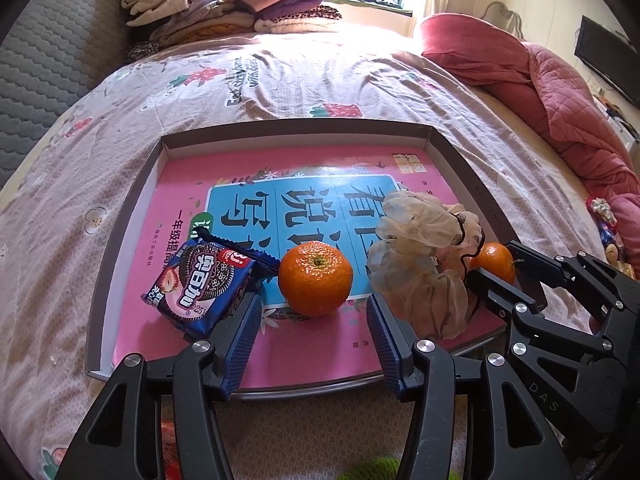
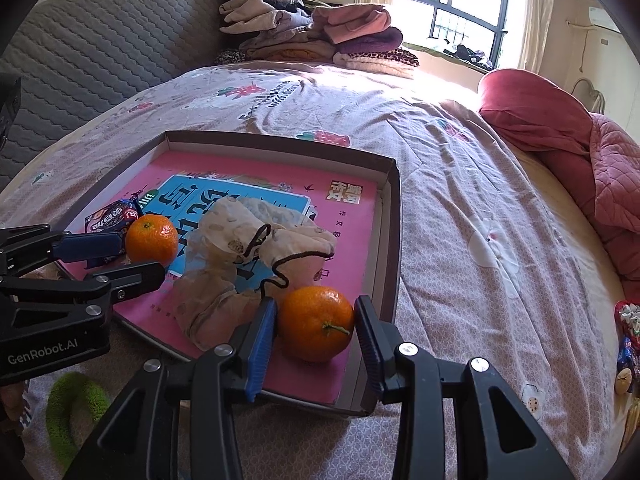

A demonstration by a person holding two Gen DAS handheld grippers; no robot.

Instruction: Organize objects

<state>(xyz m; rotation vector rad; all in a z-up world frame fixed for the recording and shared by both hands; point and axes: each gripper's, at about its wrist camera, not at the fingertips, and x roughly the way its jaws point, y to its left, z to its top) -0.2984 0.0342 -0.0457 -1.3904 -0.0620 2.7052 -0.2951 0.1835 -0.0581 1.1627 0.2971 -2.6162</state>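
Tray [image 2: 394,216] on the bed holds two oranges, a cookie pack [image 1: 202,282] and a gauzy pouch [image 1: 420,256].

Right gripper [image 2: 315,322]: pads at the sides of the near orange [image 2: 314,322], apparently touching.

Left gripper [image 1: 314,320]: open, empty, facing the far orange [image 1: 315,278].

Oranges look firm, round and liable to roll; grip across the widest part, lightly.

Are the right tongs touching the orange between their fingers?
Cannot tell. In the right wrist view the right tongs closely flank the orange, but no clear gap or firm contact shows.
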